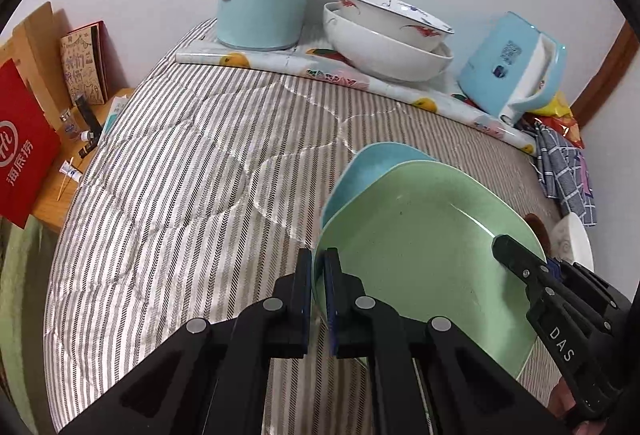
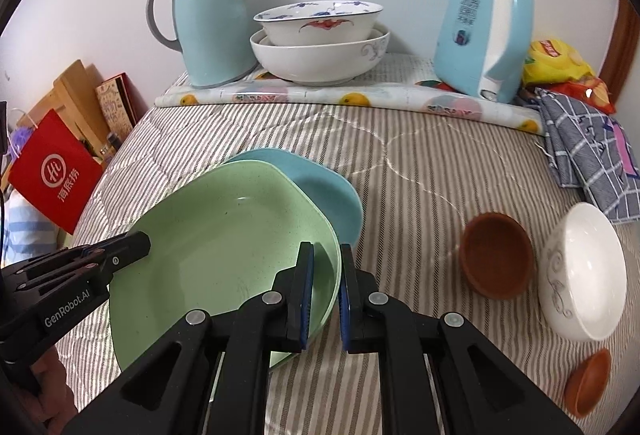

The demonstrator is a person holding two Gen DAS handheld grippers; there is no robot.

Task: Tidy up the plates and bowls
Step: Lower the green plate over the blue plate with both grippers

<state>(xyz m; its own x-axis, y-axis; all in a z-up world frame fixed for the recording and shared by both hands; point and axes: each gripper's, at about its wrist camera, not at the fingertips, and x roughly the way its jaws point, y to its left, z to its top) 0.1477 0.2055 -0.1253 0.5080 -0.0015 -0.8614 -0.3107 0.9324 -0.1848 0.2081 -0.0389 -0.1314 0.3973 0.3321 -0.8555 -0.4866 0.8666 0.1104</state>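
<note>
Green and squarish, the plate (image 2: pixel 224 243) sits over a blue plate (image 2: pixel 320 195) on the striped quilt (image 1: pixel 180 163), overlapping most of it so that only the blue plate's far part shows. Both grippers pinch the green plate's rim from opposite sides: the left gripper (image 1: pixel 318 267) has its fingers narrowed on the left edge, and the right gripper (image 2: pixel 326 263) has its fingers closed down on the right edge. Near the right gripper lie a brown bowl (image 2: pixel 496 255), a white bowl (image 2: pixel 580 275) tipped on its side, and a second small brown bowl (image 2: pixel 590 387). Farther back, two nested white bowls (image 2: pixel 320 47) stand between a pale blue jug (image 2: pixel 208 19) and a blue kettle (image 2: pixel 480 31)
</note>
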